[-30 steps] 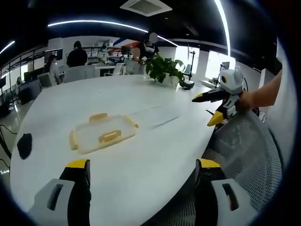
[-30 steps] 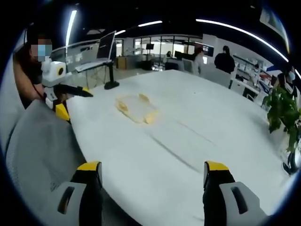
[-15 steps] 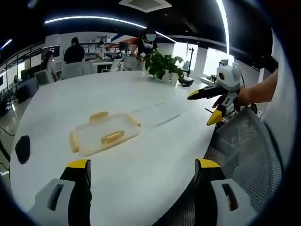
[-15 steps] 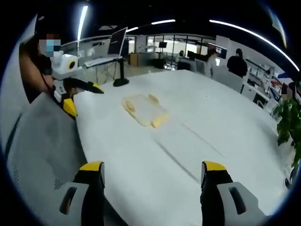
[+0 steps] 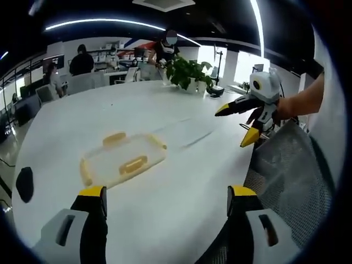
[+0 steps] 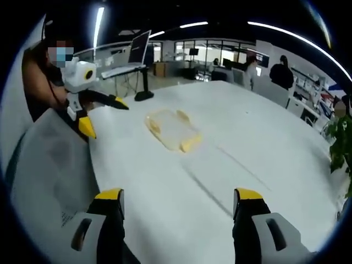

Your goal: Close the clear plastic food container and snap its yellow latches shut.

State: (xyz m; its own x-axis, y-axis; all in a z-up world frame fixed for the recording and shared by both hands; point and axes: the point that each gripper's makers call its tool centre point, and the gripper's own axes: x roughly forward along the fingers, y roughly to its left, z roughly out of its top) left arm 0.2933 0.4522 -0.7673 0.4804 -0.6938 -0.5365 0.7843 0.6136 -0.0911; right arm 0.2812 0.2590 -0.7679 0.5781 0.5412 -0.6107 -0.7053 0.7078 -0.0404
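You have one clear plastic food container (image 5: 122,160) lying flat on the white worktop (image 5: 181,181), well out in front of both claws and touching neither. In the left gripper view three yellow latches can be counted on it: one on the far edge (image 5: 114,138), one on the near edge (image 5: 133,164), and one at the left end (image 5: 85,172); a thin yellow strip at the right end may be a fourth, but it is too small to tell. In the right gripper view the container (image 6: 171,130) sits mid-worktop with a yellow latch (image 6: 190,144) at its near end.

Your left claw (image 5: 166,198) stands with its two yellow-tipped jaws wide apart, gripping nothing, above the near edge of the worktop. Your right claw (image 6: 179,201) is likewise spread wide and empty. Each claw also shows from the side in the other's view, jaws parted, held over a mesh chair back (image 5: 291,181).

One potted plant (image 5: 190,74) stands at the worktop's far side, with several people beyond it.
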